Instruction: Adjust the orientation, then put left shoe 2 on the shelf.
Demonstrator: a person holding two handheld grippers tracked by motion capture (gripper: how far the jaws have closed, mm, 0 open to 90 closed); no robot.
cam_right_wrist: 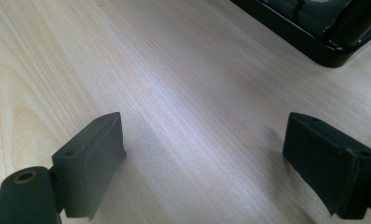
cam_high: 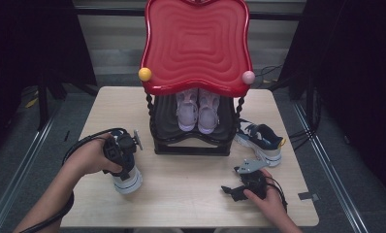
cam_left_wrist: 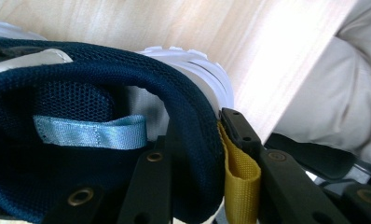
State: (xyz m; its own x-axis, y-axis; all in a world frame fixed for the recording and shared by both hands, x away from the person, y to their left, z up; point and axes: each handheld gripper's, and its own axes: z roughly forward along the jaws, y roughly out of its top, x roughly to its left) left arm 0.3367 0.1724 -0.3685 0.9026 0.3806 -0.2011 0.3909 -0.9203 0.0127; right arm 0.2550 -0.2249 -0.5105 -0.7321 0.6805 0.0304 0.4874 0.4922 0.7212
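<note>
A navy and white sneaker (cam_high: 129, 181) stands heel-up at the table's front left. My left gripper (cam_high: 124, 170) points down into it, held by a hand. In the left gripper view my left gripper (cam_left_wrist: 195, 140) is shut on the padded heel collar of the sneaker (cam_left_wrist: 104, 79), with one jaw inside the shoe and the other outside against the yellow pull tab (cam_left_wrist: 239, 177). The matching sneaker (cam_high: 261, 141) lies on the table to the right of the rack. My right gripper (cam_high: 230, 190) rests low at the front right. Its jaws (cam_right_wrist: 204, 144) stand wide open over bare wood.
A black shoe rack (cam_high: 191, 145) with a red wavy top (cam_high: 196, 43) stands at the middle back of the wooden table (cam_high: 191, 194). A pair of pink shoes (cam_high: 197, 109) sits on its lower shelf. A yellow ball (cam_high: 144, 74) and a pink ball (cam_high: 248, 77) mark the top's corners.
</note>
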